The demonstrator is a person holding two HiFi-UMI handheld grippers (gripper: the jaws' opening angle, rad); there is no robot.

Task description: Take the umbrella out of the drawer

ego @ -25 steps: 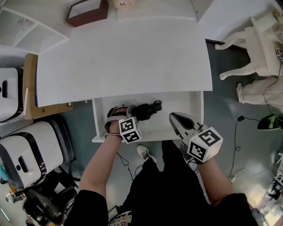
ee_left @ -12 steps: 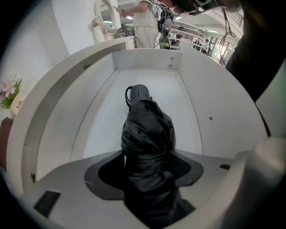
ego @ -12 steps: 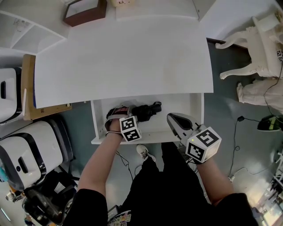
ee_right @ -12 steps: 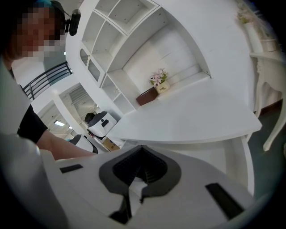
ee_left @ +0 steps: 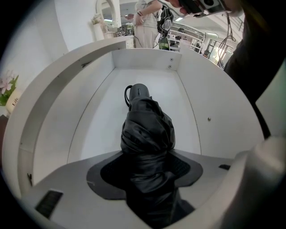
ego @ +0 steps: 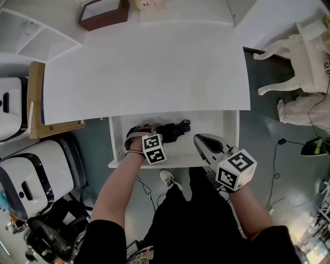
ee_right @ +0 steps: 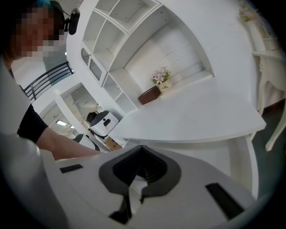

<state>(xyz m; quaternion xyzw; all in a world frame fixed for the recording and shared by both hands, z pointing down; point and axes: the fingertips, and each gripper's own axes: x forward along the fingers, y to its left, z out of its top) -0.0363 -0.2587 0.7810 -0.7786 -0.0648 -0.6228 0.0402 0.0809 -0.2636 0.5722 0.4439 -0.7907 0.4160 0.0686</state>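
The black folded umbrella (ego: 174, 130) lies in the open white drawer (ego: 227, 124) under the desk top. My left gripper (ego: 145, 135) reaches into the drawer from the front and is shut on the umbrella's fabric end. In the left gripper view the umbrella (ee_left: 147, 129) sticks out from between the jaws, its handle end (ee_left: 139, 91) pointing toward the drawer's far side. My right gripper (ego: 203, 140) hovers over the drawer's front right part, shut with nothing in it; in its own view the right gripper (ee_right: 142, 169) faces the desk edge.
The white desk top (ego: 149, 67) covers the drawer's back. A brown box (ego: 103, 13) stands at the desk's far edge. White machines (ego: 31, 175) and a cardboard box (ego: 36, 98) stand at the left, an ornate white chair (ego: 299, 51) at the right.
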